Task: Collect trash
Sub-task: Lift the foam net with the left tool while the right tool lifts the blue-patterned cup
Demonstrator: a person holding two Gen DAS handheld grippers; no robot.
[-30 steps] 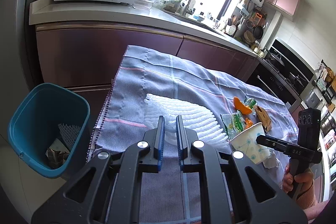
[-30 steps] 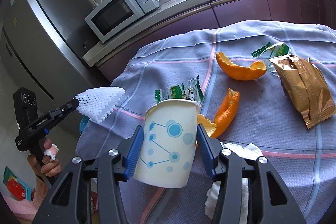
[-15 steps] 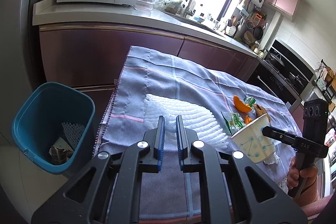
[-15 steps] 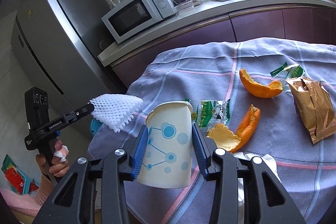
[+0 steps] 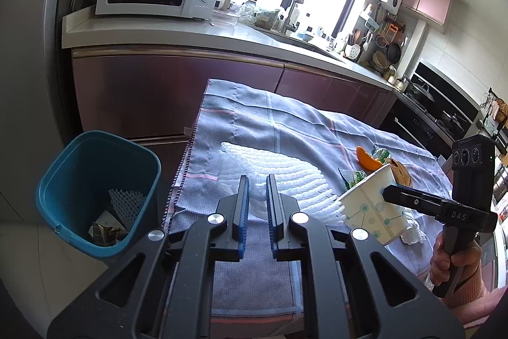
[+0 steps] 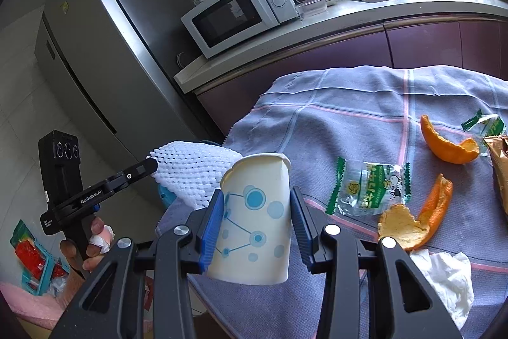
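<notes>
On the table lies a grey-blue cloth (image 6: 349,123), and on it are two orange peels (image 6: 447,145), a green snack wrapper (image 6: 371,186), a brown foil bag (image 6: 498,167) and a crumpled tissue (image 6: 444,275). A teal bin (image 5: 95,193) stands on the floor at the left end of the table, with some trash already inside. Each gripper is carried by a hand, pointing a little downward. The left gripper (image 5: 255,193) is pinched almost closed on one end of a white foam net (image 5: 285,177), which hangs above the cloth. The right gripper (image 6: 255,221) has just narrowed its jaws and squeezes a paper cup (image 6: 254,212) between its blue pads, lifted off the cloth, right of the net.
</notes>
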